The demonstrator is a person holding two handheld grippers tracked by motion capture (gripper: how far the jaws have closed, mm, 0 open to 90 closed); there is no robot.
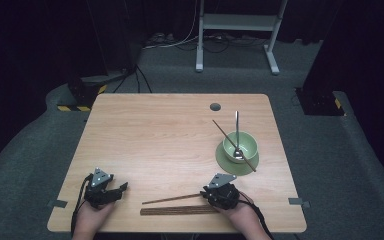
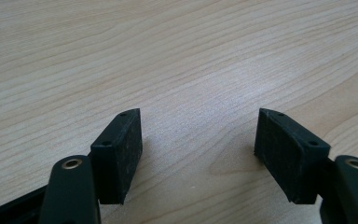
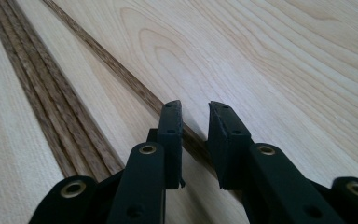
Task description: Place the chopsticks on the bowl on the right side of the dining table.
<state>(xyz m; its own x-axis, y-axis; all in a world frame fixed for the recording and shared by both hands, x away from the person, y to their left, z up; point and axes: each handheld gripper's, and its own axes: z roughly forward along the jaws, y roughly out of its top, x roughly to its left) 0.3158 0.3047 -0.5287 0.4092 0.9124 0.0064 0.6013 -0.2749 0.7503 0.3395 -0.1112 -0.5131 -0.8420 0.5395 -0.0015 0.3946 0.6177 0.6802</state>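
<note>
Light wooden table (image 1: 170, 135) with a clear wavy grain, rounded corners and a small dark round grommet (image 1: 215, 106) near the far edge. Off to the right there's a glossy pale green bowl (image 1: 240, 146) on a matching green saucer (image 1: 227, 162), with a shiny metal spoon (image 1: 237, 131) standing in it and one thin dark chopstick (image 1: 230, 141) laid across the rim.

The single chopstick (image 3: 135, 88) being worked on is a slim, dark brown wooden stick with a streaky grain. It lies flat near the front edge, just beyond a bundle of chopsticks (image 1: 179, 211) lying side by side. In the right gripper view it runs diagonally right under the right gripper (image 3: 195, 119), passing through the narrow gap between the matte black rubbery pads. The jaws are nearly together, but I can't tell if they actually pinch it.

The right hand (image 1: 242, 217) rests low at the table's front edge, the gripper pointing left along the stick. The left gripper (image 2: 198, 135) sits low over bare wood, well to the left, jaws spread wide with nothing between them.
</note>
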